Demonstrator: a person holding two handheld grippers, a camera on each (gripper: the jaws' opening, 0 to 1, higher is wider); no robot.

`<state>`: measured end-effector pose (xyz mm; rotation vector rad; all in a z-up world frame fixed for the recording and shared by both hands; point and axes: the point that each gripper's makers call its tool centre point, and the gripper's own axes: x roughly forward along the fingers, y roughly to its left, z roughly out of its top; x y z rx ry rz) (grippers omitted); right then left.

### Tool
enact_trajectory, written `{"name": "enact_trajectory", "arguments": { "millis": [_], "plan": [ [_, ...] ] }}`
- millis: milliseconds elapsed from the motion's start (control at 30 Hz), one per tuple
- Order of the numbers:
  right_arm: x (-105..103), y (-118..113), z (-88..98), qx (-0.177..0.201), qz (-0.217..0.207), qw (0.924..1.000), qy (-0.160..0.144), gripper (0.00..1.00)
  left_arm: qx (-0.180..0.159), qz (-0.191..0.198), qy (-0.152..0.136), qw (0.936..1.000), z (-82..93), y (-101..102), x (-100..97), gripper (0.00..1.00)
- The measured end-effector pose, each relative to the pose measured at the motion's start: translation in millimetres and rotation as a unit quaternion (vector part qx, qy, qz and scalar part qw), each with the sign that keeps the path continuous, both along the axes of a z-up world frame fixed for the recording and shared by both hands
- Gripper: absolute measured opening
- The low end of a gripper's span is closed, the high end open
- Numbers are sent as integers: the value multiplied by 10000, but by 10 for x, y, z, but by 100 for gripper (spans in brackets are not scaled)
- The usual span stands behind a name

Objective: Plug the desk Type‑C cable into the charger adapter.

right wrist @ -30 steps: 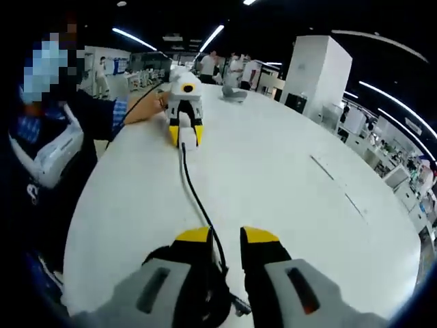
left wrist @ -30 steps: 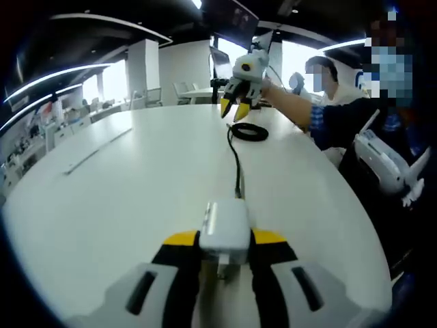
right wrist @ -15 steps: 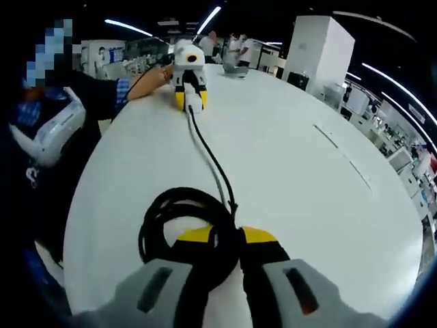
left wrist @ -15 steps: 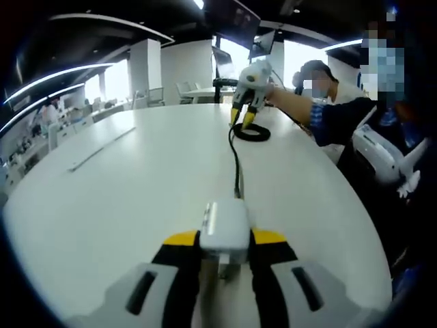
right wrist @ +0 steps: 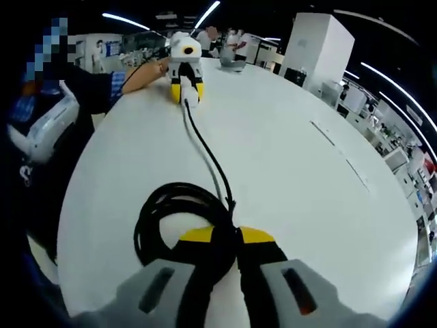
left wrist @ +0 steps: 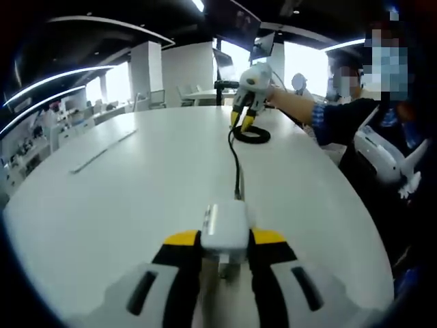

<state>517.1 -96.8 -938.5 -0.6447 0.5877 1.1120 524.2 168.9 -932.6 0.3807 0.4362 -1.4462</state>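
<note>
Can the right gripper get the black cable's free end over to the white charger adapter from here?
Probably yes: the right gripper is shut on the coiled black cable, the white charger adapter sits clamped in the left gripper, and the bare white table lies between.

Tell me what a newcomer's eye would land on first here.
Probably the white adapter clamped in the left gripper, low in the left gripper view. A black cable runs from it across the white table to a coil under the right gripper, which is closed on the cable.
</note>
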Motion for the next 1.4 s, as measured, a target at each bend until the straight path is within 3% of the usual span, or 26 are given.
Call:
{"name": "enact_trajectory", "arguments": {
  "millis": [200,500,833,1067,1400],
  "plan": [
    [102,-10,0,-79,-3,10000,-2,11,-20,91,55,9999,6,1,142,27],
    [473,-42,-3,-272,-181,9994,-80,11,-115,336,248,9991,-2,-52,487,27],
    [723,-121,-1,-371,-252,9990,-34,11,290,306,150,9990,-5,-104,979,27],
    [980,-181,-9,-355,-382,9986,-29,11,374,296,145,9988,-8,-147,1241,27],
    [1217,-158,-13,-485,-356,9982,-11,11,470,329,145,9982,-25,-157,1469,27]
  ]
}}
